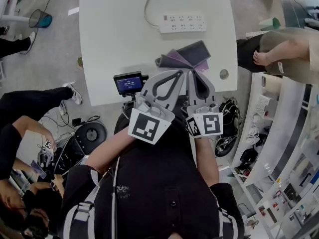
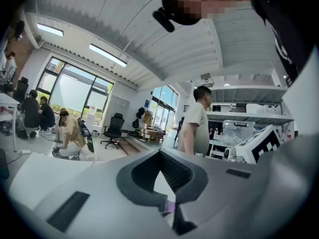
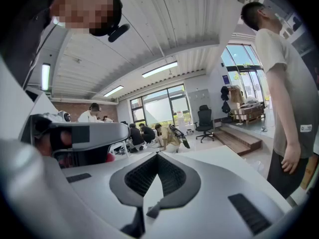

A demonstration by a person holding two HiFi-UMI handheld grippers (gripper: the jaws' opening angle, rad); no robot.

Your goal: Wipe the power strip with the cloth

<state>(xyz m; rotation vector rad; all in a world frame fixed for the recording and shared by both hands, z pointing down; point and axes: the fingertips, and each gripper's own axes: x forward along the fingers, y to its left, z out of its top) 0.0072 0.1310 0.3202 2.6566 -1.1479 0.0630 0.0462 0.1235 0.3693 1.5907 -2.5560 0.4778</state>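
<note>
The power strip [image 1: 182, 23] lies flat at the 12 o'clock side of the white surface [image 1: 114, 34]. Nothing is touching it. Its cord [image 1: 146, 11] curls away toward 12 o'clock and is cut off at the top of the head view, so we cannot see where it goes.

The cloth [image 1: 187, 54] is dark grey and purple. It lies at 6 o'clock from the strip, well apart from it. Its near edge goes under the two claws, so we cannot see all of it.

The left claw [image 1: 182, 72] and the right claw [image 1: 193, 72] sit side by side, at 6 o'clock from the cloth. Their tips are at the cloth's near edge. We cannot tell if they touch it. In the left gripper view the left claw [image 2: 159, 152] is closed, tip against tip, with nothing held. A little purple shows through the gap behind the tips. In the right gripper view the right claw [image 3: 157, 156] is closed too, and it holds nothing.

The strip does not show in either gripper view.

A small round thing [image 1: 224, 74] sits at 3 o'clock from the claws. It is too small for us to tell what it is. A little blue screen [image 1: 128, 83] is at 9 o'clock from them. The claws and the person's body hide the near edge of the surface.
</note>
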